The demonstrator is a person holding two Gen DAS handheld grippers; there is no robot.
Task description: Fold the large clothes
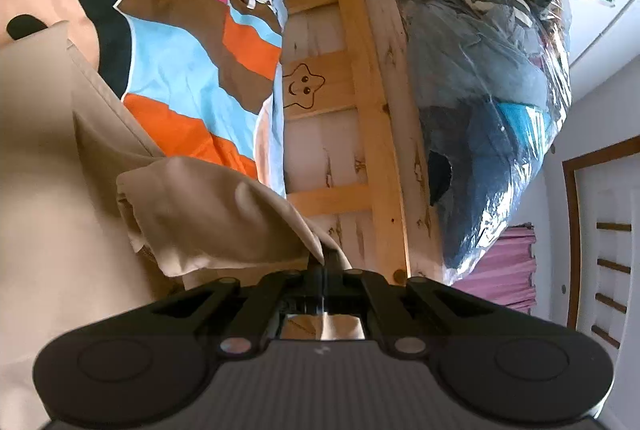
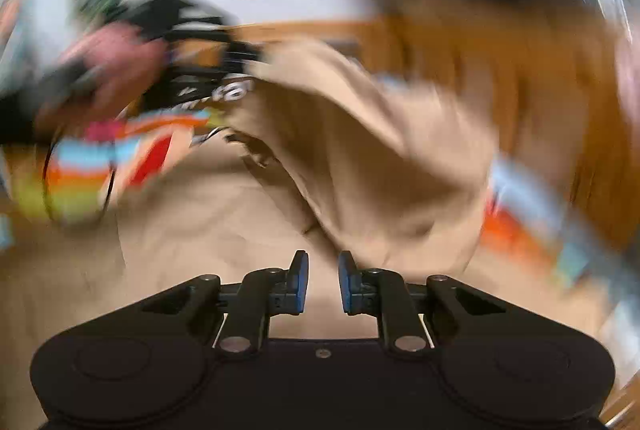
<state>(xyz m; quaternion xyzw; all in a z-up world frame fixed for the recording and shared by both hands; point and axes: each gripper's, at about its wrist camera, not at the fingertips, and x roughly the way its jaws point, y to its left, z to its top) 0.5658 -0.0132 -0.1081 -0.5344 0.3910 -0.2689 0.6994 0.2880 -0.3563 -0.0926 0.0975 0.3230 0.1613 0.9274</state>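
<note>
Left hand-held gripper (image 1: 322, 262) clamped on beige garment (image 1: 208, 214) edge, right hand-held gripper (image 2: 323, 276) apart, empty; keep fold taut, regrasp near edge.

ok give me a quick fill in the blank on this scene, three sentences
1. The left gripper is shut on a fold of the ____ garment.
2. The face drawn on the wooden bed frame sits inside a ____ shape.
3. The right gripper has its jaws ____, nothing between them.

Missing words: beige; star; open
</note>
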